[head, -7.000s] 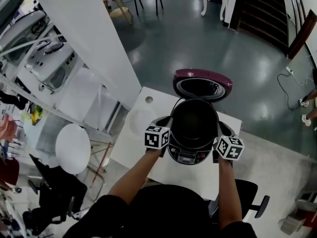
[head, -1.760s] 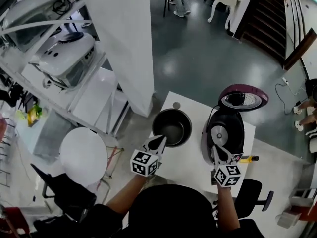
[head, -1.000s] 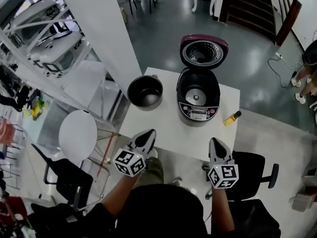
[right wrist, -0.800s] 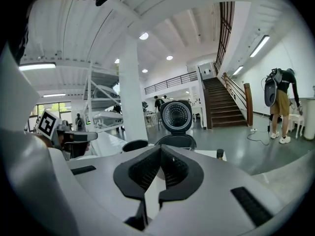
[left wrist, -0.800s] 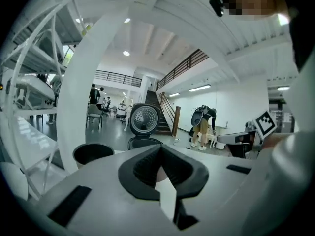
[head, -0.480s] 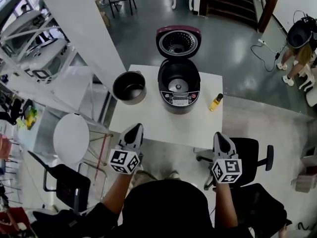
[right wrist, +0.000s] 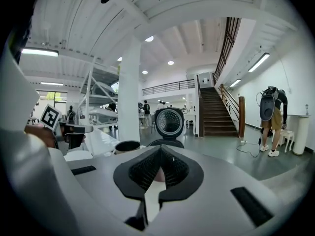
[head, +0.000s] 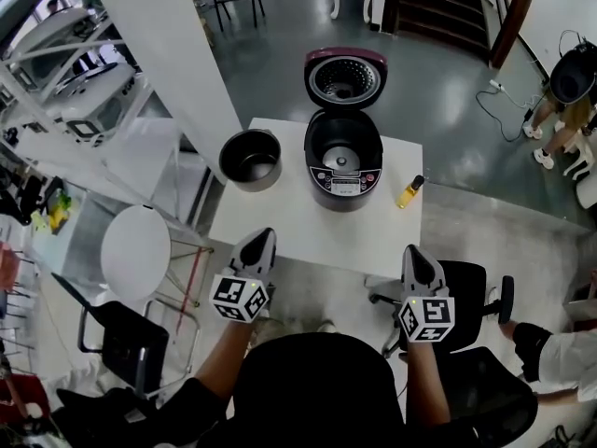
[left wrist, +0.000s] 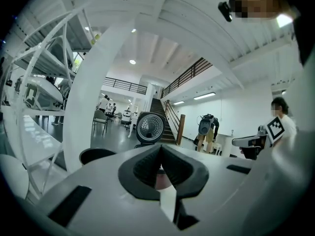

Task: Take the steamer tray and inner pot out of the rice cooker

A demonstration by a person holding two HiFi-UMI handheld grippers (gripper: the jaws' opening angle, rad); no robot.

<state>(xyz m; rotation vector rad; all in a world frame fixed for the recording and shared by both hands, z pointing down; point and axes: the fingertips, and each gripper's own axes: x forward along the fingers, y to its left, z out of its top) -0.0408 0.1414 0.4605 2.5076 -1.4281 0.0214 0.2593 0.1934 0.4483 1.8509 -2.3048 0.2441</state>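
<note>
Room, head view: a white table [head: 317, 236] stands on a grey floor. The inner pot [head: 250, 160] is set just left of the open rice cooker [head: 342, 161]. No steamer tray is made out.
Left gripper view: the left gripper [left wrist: 160, 150] is closed, with nothing held.
Right gripper view: the right gripper [right wrist: 160, 150] is closed, with nothing held.
Step judged: removal appears done, so both grippers are best held clear of the pot.

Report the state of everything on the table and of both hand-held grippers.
Rice cooker: lid open, no pot inside.
Inner pot: out, upright on table left of cooker, empty.
Yellow bottle: capped, right of cooker.
Left hand-held gripper: shut, empty.
Right hand-held gripper: shut, empty.
</note>
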